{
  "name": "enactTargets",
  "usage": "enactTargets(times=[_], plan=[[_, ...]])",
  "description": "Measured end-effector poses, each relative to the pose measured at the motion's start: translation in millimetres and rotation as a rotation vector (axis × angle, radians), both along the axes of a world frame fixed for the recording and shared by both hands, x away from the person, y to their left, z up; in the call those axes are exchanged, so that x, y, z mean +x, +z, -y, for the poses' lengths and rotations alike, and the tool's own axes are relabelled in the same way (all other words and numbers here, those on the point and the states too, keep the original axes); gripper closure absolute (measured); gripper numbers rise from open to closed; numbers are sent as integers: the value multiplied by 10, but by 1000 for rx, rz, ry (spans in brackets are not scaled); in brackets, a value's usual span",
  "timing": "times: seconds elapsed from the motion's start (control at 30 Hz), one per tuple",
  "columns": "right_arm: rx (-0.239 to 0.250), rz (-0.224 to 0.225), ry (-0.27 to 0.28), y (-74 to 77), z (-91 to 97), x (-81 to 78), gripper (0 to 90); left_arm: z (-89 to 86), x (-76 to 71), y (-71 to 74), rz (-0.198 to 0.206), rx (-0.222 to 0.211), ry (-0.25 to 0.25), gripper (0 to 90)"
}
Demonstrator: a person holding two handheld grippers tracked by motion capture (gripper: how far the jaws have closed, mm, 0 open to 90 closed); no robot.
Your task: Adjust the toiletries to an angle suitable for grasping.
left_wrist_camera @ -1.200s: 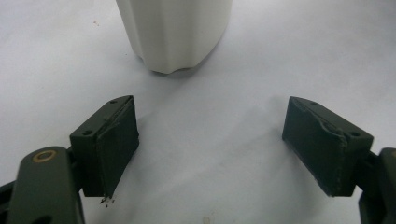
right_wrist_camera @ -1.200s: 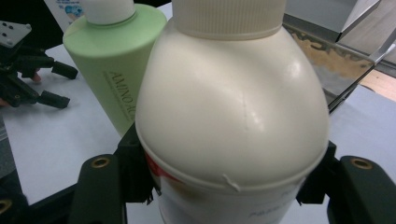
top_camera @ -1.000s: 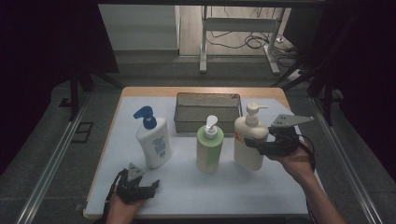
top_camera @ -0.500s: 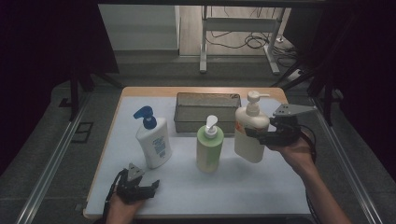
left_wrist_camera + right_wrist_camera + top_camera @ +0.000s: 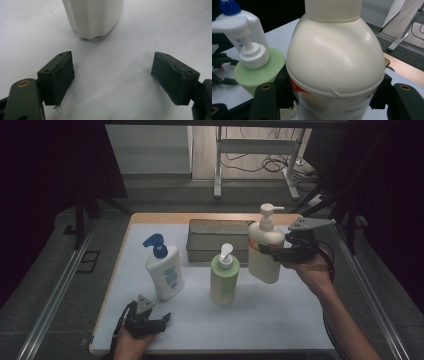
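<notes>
You're working at a white-topped table (image 5: 280, 330); beyond it grey floor (image 5: 150, 185), a metal stand (image 5: 260, 150) with cables (image 5: 272, 164), dark surroundings.

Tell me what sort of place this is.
Probably a lab or recording workspace, not a home: a white-topped table set with pump bottles and a metal tray, dark curtains on both sides, and loose cables on the floor behind.

My left gripper (image 5: 159, 320) is a chunky black thing with a little grey three-cornered plate on top and a black cable trailing off it. Its jaws are dark blocks with flat pads, brass-ringed screw holes at the knuckles. My right gripper (image 5: 270, 251) is the same build, bigger grey plate, black cable too. Both forearms are bare, no sleeves.
</notes>
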State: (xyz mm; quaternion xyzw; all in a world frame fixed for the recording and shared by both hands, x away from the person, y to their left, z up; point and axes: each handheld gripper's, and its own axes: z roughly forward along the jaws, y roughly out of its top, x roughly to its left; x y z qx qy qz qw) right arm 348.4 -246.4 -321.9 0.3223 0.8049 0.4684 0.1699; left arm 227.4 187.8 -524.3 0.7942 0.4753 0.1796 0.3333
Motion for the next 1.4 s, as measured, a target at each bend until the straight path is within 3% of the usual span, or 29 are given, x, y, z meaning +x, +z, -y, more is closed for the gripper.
enactTargets(times=[0.53,1.4], plan=[[9,21,-5,151,-209,249,372,-1,2,0,0,-2,-1,179],[19,33,-18,136,-592,672,373,-2,2,1,-1,-1,-2,179]])
